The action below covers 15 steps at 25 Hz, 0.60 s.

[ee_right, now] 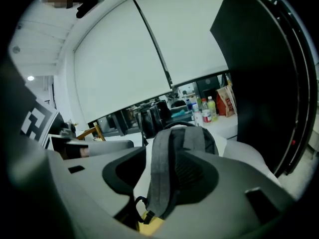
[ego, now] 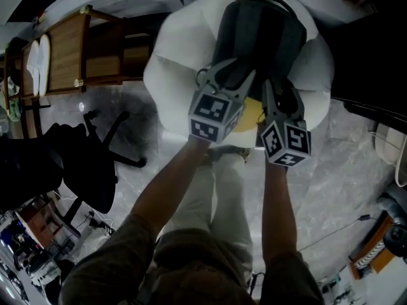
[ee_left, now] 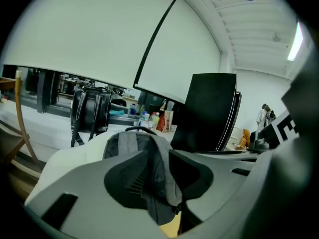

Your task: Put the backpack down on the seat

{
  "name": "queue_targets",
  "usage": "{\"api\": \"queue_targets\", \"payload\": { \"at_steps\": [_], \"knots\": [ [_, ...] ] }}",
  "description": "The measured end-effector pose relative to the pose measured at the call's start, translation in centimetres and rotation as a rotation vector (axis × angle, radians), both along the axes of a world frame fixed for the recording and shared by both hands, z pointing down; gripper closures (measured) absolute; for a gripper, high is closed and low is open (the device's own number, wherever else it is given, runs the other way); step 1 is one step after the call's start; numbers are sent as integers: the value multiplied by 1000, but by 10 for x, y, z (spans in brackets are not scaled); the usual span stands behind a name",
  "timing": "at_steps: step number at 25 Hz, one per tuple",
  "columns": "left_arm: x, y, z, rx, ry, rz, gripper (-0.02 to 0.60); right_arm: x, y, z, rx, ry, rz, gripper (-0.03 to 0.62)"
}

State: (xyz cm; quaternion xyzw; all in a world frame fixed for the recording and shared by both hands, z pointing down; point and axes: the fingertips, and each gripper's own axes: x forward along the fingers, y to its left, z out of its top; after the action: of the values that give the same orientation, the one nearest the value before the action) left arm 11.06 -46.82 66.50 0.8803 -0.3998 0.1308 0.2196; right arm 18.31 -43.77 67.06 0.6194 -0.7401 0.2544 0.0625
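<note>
One white seat (ego: 172,68) bears one backpack (ego: 261,30), two hand-held grippers (ego: 230,75) (ego: 281,94) at it.

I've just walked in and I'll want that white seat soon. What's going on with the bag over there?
A person is working two handheld grippers over a grey backpack that lies on the white cushioned seat. A shoulder strap runs between the jaws of the left gripper, and the second strap runs between those of the right gripper. Both pairs of jaws stand apart and neither clamps its strap. The backpack appears to be down on the seat already.
</note>
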Motion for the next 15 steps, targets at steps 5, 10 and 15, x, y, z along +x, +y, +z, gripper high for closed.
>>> {"api": "queue_targets", "payload": {
  "at_steps": [5,10,15],
  "knots": [
    [-8,23,-31,-73,3,-38,581,-19,19,-42,8,-32,-17,594],
    [-16,52,-80,-88,16,-46,581,-36,43,-83,-25,-79,-17,594],
    [-28,91,-140,-143,9,-36,581,-41,80,-145,-51,-127,-3,594]
  ]
}}
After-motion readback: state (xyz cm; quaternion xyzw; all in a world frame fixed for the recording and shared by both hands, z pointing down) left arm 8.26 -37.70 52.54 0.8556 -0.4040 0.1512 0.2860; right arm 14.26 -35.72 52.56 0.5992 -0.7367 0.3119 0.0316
